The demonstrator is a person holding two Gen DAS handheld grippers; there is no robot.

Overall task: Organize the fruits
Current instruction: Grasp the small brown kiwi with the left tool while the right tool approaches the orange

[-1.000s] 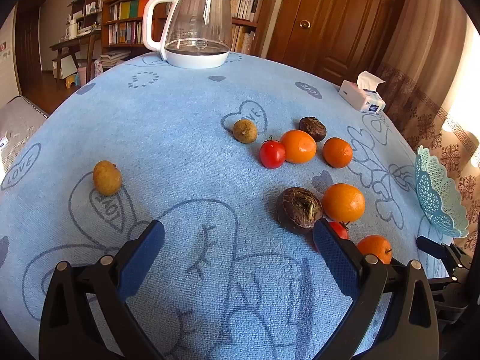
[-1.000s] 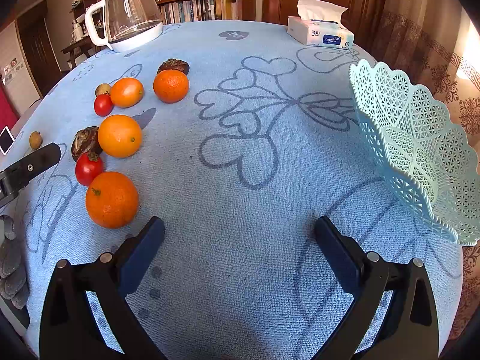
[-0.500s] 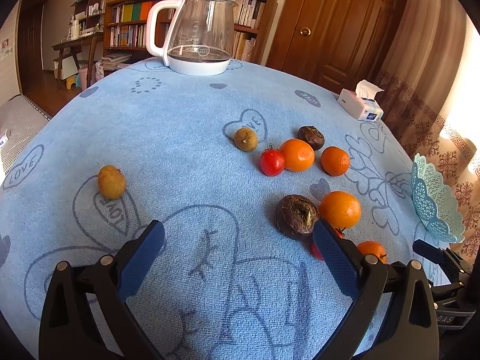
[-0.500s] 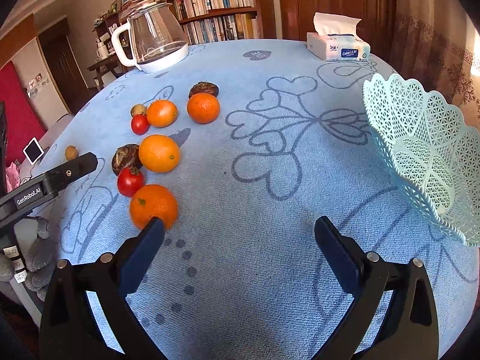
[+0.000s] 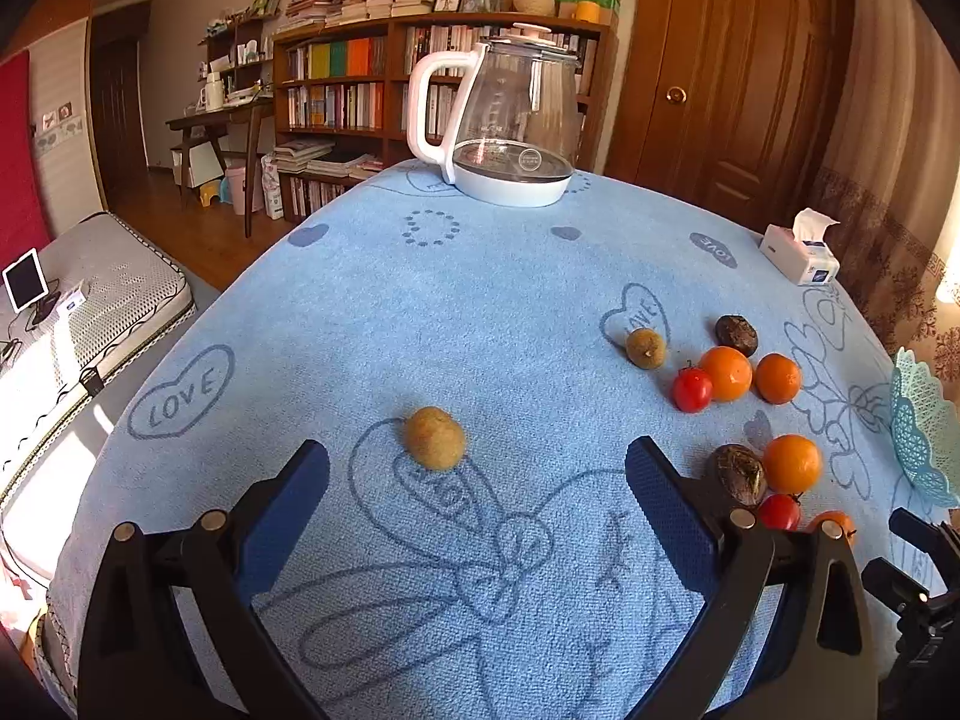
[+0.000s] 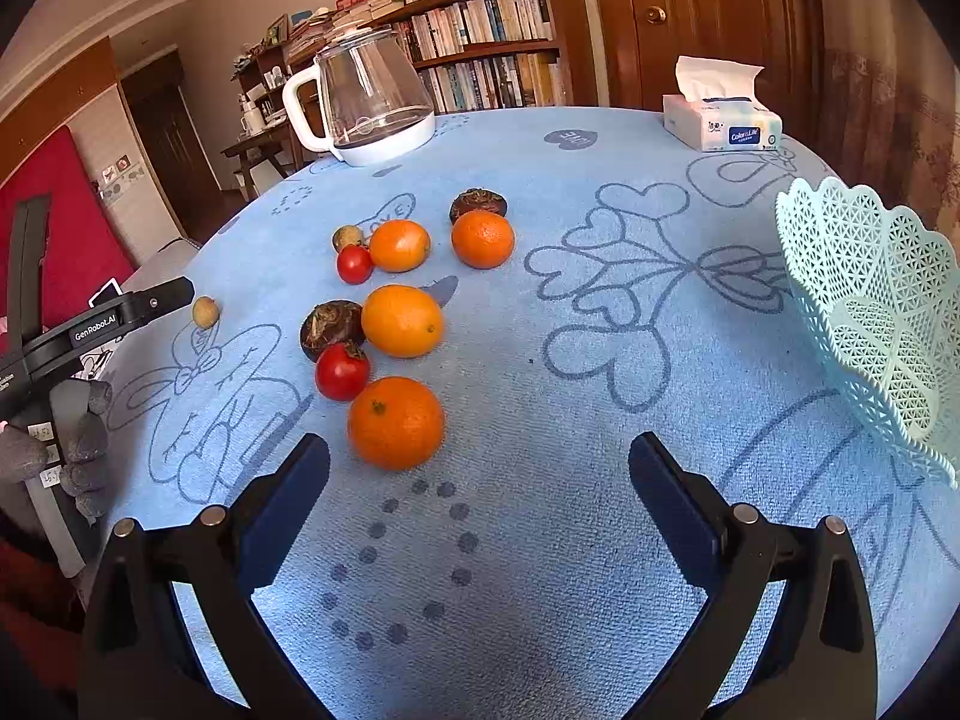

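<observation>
Nine fruits lie loose on the blue cloth, none yet in the basket, which stands tilted at the right edge, apart from all of them. Nearest the right gripper is an orange, just ahead of its left finger; the jaws stand wide and hold nothing. Behind that orange sit a tomato, a dark brown fruit and a second orange, packed close together. Farther back a smaller tomato, a third orange and a fourth orange form a row, with a small tan fruit and another dark fruit just behind them. One yellowish-brown fruit lies alone, well apart from the rest, straight ahead of the left gripper, whose jaws are also spread wide and empty above the cloth. From the right wrist view a gloved hand grips the left tool's handle at the table's edge. At the far side stand a glass kettle and a tissue box.
</observation>
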